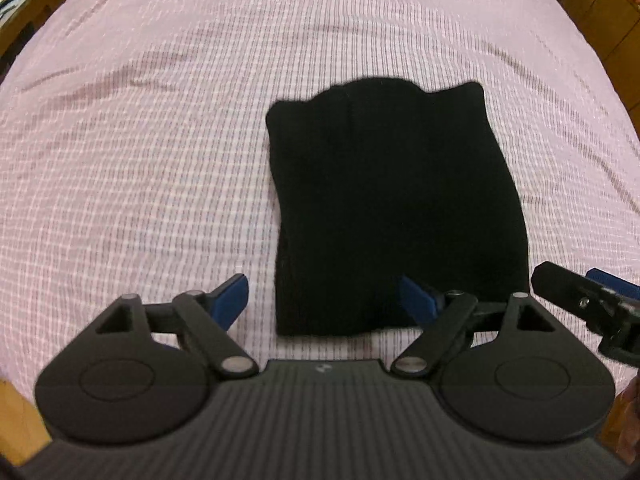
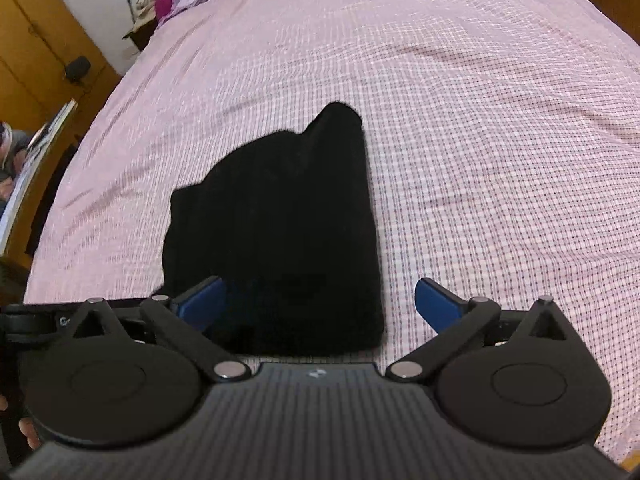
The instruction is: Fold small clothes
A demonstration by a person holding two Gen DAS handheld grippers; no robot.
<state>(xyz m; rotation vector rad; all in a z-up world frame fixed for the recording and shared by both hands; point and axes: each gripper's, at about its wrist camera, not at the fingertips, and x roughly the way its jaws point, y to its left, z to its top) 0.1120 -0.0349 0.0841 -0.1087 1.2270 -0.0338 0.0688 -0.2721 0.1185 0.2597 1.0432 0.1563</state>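
Black folded garment lies flat mid-bed on the pink checked sheet (bare sheet all round). Left tongs and right tongs both spread wide, empty, at its near edge.

- No word, number or brand can be read in either view.
- Left gripper: a small pale emblem sits on the ribbed body just behind the jaws; it is too small to make out.
- Right gripper: the same kind of pale emblem on its ribbed body, also unreadable.
- Right wrist view, far left edge: pale letters, perhaps "Co", on a dark bar beside the gripper, cut off by the linkage, so the word cannot be told.
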